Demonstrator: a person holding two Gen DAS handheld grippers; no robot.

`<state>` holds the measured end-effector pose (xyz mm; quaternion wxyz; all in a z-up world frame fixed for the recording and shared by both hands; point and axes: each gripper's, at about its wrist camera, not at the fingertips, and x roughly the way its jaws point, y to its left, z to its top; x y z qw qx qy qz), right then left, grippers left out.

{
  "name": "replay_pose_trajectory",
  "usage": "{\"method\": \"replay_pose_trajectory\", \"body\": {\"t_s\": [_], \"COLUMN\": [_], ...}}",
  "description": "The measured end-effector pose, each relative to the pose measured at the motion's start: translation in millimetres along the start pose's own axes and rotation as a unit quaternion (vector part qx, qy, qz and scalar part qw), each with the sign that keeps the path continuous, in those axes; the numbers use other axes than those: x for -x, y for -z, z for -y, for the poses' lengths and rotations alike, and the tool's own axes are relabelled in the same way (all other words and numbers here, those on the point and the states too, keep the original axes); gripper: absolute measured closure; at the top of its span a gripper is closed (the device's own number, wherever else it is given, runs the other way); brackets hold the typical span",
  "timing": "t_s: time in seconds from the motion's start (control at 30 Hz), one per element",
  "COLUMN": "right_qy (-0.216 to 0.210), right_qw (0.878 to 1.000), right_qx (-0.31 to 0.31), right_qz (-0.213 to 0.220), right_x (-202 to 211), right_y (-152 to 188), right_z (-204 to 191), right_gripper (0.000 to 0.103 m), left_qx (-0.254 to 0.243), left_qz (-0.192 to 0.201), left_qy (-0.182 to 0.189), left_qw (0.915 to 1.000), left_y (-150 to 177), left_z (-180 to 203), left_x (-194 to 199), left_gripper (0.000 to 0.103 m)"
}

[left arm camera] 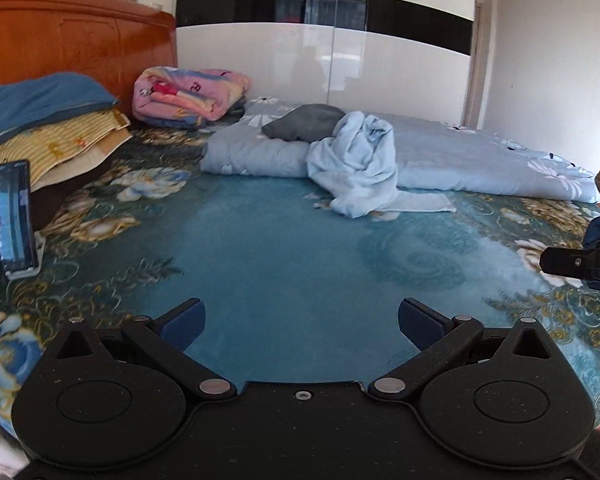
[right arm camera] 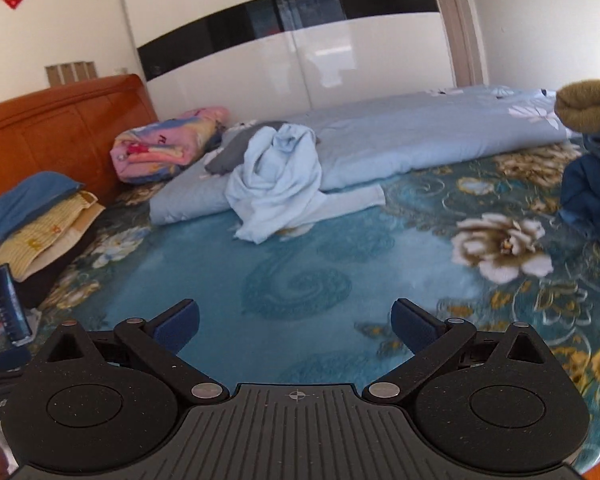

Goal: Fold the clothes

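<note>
Covering most of both views, the bed [left arm camera: 284, 264] wears a plush teal spread with gold and cream flowers, its middle bare and flat. Along the far side lies a pale blue quilt [left arm camera: 460, 156] printed with white blossoms, smooth and puffy, rolled at its near edge. Draped over that edge and spilling onto the spread is the light blue garment [left arm camera: 356, 168], a soft, thin, crumpled heap with one flat end trailing out; a grey garment [left arm camera: 304, 122] sits behind it. At the right, a dark blue garment [right arm camera: 592, 196] sits bunched under an olive knit piece [right arm camera: 588, 106]. Nothing among these looks folded, so the work seems barely begun. The left gripper [left arm camera: 300, 326] and right gripper [right arm camera: 296, 326] both hover over bare spread with jaws spread wide and nothing between them, well apart from the light blue heap.
</note>
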<state>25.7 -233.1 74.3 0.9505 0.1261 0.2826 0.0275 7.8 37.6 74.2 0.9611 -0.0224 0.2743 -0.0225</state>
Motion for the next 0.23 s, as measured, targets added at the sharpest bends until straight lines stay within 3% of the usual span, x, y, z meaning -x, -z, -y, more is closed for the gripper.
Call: {"method": "replay_pose_trajectory", "body": {"t_s": [0.23], "right_qy": [0.043], "right_qw": [0.998], "right_qx": [0.019], "right_qz": [-0.033], "right_x": [-11.5], "right_y": [46.2], "right_z": [-26.4], "right_gripper": [0.000], "left_qx": [0.011], "left_qz": [-0.021], "left_qy": [-0.001], "left_qw": [0.9997], "left_y": [26.1], "left_z": [-15.0], "left_x": [-0.2], "left_gripper": [0.001]}}
